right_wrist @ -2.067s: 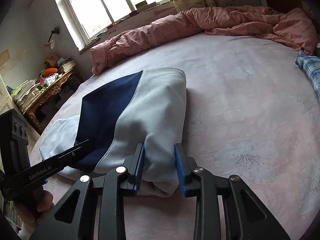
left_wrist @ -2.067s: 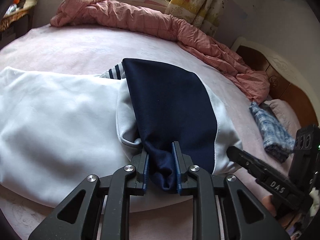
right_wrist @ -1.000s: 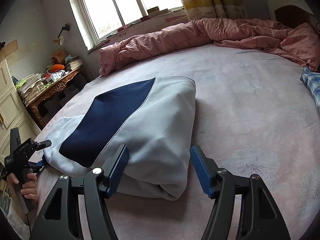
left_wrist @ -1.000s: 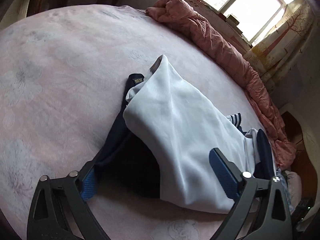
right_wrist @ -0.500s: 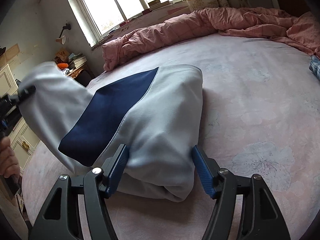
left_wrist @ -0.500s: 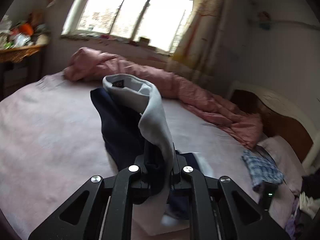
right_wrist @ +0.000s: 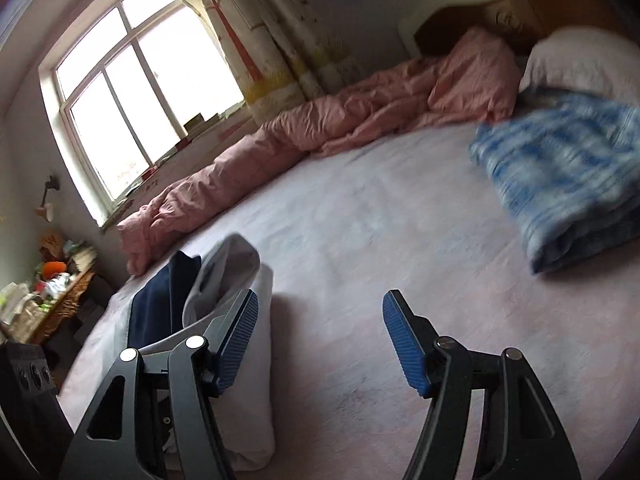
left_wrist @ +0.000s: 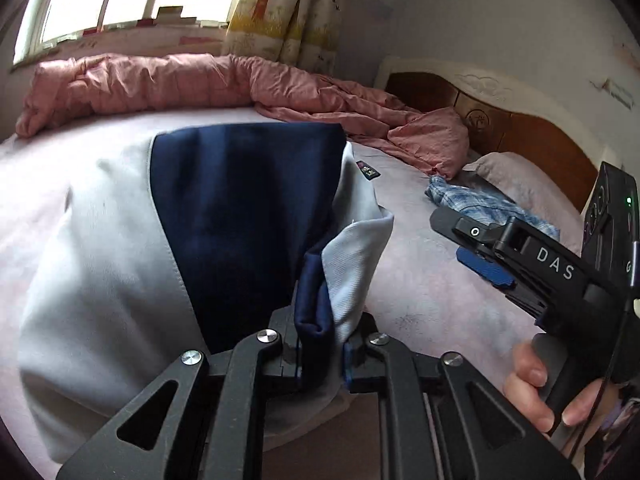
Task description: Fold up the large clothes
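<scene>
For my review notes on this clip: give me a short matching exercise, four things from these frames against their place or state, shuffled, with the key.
Things:
1. left gripper
2. right gripper
3. blue plaid garment
4. pink quilt

Place or state:
A. bunched along the far edge of the bed, below the window
B. folded, lying by the pillow
C. shut on a fold of the white and navy jacket
D. open, nothing between its pads

Pairs: 1-C, 2-D, 3-B, 4-A
</scene>
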{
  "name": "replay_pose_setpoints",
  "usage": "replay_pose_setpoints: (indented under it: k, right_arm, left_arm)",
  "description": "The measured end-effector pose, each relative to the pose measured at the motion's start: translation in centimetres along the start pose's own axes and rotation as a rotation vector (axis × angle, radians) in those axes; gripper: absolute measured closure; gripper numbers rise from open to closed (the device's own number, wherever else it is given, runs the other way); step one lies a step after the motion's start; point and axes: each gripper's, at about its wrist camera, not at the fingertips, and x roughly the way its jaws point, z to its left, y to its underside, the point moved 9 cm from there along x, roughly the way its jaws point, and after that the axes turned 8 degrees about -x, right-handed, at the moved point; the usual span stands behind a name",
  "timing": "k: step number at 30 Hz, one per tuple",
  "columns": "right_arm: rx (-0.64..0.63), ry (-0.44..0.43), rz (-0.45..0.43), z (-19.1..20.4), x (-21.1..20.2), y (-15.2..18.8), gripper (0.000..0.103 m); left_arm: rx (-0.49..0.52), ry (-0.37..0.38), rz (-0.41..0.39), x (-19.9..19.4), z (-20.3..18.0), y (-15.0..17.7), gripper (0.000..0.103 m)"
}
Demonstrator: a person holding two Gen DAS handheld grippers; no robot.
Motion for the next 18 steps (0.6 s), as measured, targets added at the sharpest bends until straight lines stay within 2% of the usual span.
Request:
replay_pose_setpoints:
  k: [2,4,5,7,8,9,12,14,16,18]
  right_arm:
    - [-0.013,-0.047,-0.014,0.9,-0.2,-0.1,0.035]
    - [-0.058,-0.058,-0.067,2.0,-1.3,-0.5,0.035]
    - [-0.081,-0.063,-0.095,2.6,-1.9,-0.6,0.035]
    - [-0.119,-0.069,-0.127,3.7,-2.4,-0.8,0.035]
    - [-0.128,-0.070,-0.139,3.9,-2.9,-0.7,0.035]
    - [-0.130,-0.080,-0.147,4.2,-3.1,-0.9,0.035]
    - [-0.104,-0.143,-0.139,4.7,-3.7,-0.9,0.035]
    - [-0.097,-0.162,-0.124,4.9,-3.7,-0.5,0.035]
    - [-0.117,-0.182,-0.130,5.6,-4.0,-0.4,0.035]
    - [-0.160,-0.223,-0.161,7.2,-4.8,-0.6,0.035]
  left_arm:
    - [0.033,-0.015,-0.006,0.0,-0.1,0.1,0.087]
    - [0.054,-0.004,-0.017,-0.4,-0.5,0.5,0.085]
    - [0.053,0.007,-0.034,-1.0,-0.6,0.7,0.078]
    - [0.008,0.088,-0.094,-3.3,-1.1,0.7,0.056]
    - [-0.010,0.138,-0.120,-4.7,-1.3,0.6,0.039]
    - [-0.011,0.149,-0.155,-6.4,-1.3,0.4,0.034]
    - [0.017,0.096,-0.235,-10.3,-0.3,-0.4,0.034]
    - [0.005,0.009,-0.298,-12.3,1.7,-1.1,0.034]
    - [-0.049,-0.113,-0.341,-13.4,4.7,-1.9,0.034]
    - [-0.150,-0.170,-0.330,-13.6,8.2,-2.1,0.034]
